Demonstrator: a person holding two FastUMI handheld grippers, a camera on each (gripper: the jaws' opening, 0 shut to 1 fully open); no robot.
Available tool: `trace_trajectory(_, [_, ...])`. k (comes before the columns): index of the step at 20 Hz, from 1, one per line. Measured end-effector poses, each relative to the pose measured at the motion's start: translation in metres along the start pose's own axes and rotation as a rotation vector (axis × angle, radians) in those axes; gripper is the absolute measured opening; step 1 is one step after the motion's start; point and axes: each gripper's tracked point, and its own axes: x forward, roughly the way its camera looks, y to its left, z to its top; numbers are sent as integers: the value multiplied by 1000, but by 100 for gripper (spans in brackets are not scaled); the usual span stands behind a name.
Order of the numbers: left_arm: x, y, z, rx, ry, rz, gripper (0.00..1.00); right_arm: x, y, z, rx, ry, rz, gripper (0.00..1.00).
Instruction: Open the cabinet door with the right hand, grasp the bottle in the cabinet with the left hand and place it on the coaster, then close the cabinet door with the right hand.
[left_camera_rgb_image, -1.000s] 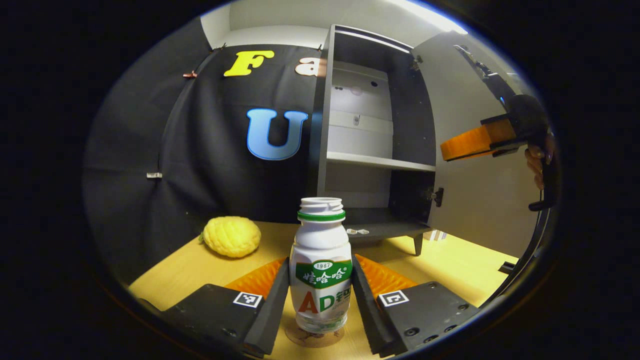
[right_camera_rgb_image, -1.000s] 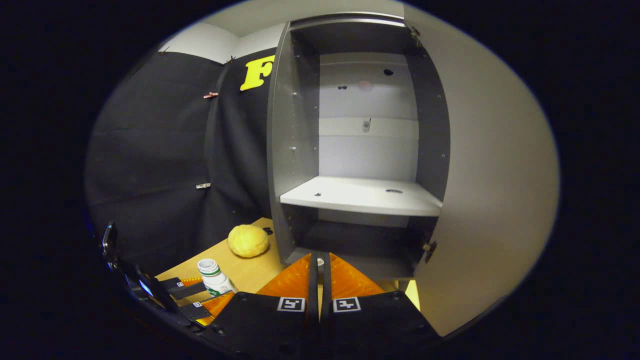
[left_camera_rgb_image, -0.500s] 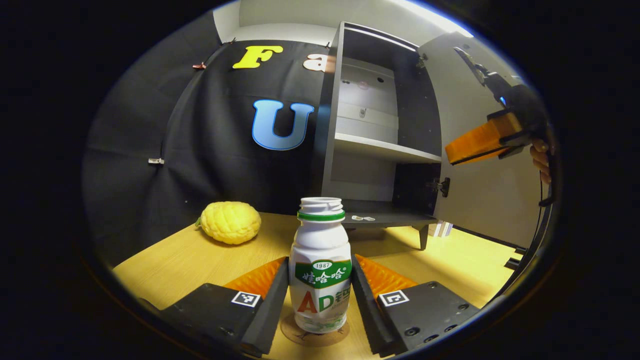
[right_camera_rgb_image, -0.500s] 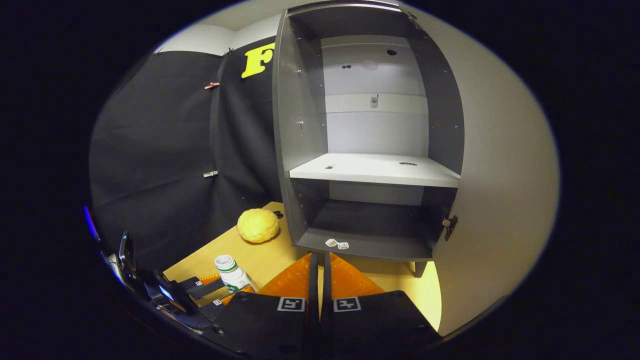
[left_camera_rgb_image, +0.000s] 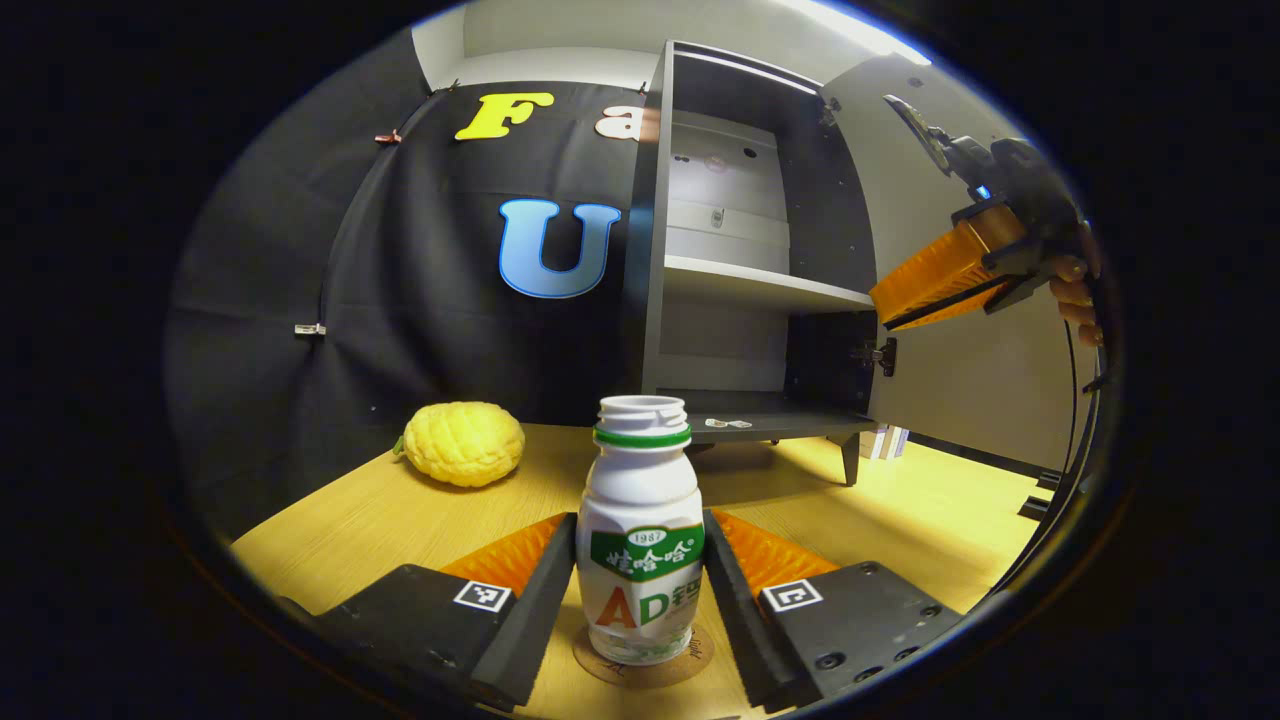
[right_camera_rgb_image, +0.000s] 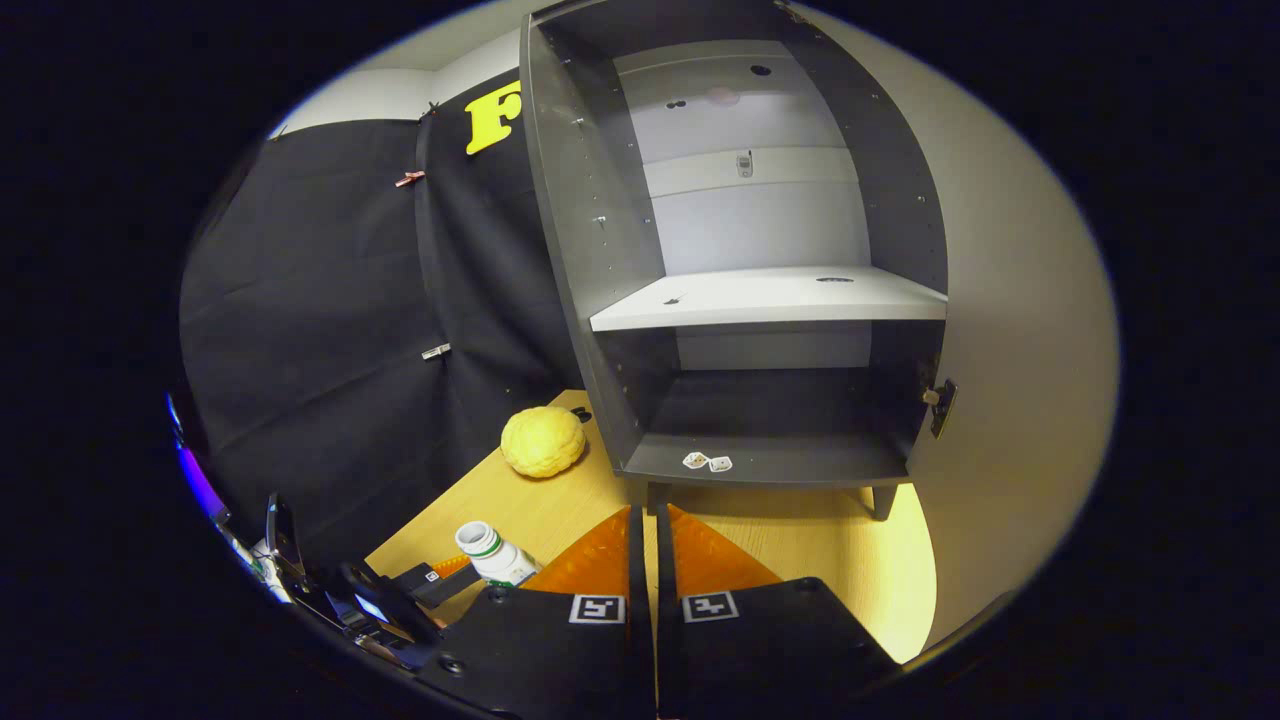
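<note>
Standing upright on the round coaster (left_camera_rgb_image: 643, 662), the yogurt-drink bottle (left_camera_rgb_image: 640, 540) sits in the left gripper view between the left gripper (left_camera_rgb_image: 640, 590) fingers, which clamp its label from both sides. Release should be straight and even, so the bottle does not tip. In the right gripper view, the right gripper (right_camera_rgb_image: 647, 550) has its jaws together, empty, facing the open cabinet (right_camera_rgb_image: 760, 300); its door (right_camera_rgb_image: 1010, 330) awaits closing.

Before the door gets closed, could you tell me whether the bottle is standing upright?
Upright: the bottle stands neck-up on the coaster, between the left gripper fingers.
</note>
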Motion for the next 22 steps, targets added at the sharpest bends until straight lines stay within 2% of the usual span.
trace_trajectory(2, [2,1,4,19,-2,3,87,-1,0,1,-24,2,-4,6])
trace_trajectory(3, [2,0,8,27,-5,4,96,-2,1,2,-33,2,-6,6])
trace_trajectory(6, [8,-4,35,60,-39,-15,96,-6,-3,16,-47,-11,-27,6])
trace_trajectory(9, [15,-15,78,125,-67,-57,96,-15,-4,54,-60,-77,-56,6])
trace_trajectory(10, [18,-20,98,132,-83,-84,96,-20,-1,69,-55,-104,-56,16])
trace_trajectory(11, [21,-27,119,130,-98,-117,96,-27,2,84,-54,-134,-66,6])
trace_trajectory(13, [23,-42,158,112,-116,-179,96,-45,-8,117,-88,-201,-130,6])
trace_trajectory(15, [20,-60,192,105,-119,-244,96,-73,-2,143,-112,-262,-164,11])
trace_trajectory(17, [20,-64,228,128,-132,-259,96,-107,7,164,-116,-319,-170,12])
trace_trajectory(19, [20,-69,254,118,-140,-289,95,-136,6,179,-90,-371,-193,18])
trace_trajectory(21, [20,-80,277,89,-147,-340,96,-163,-4,184,-52,-410,-239,36])
trace_trajectory(22, [22,-85,287,87,-153,-366,96,-181,-10,187,-36,-431,-271,41])
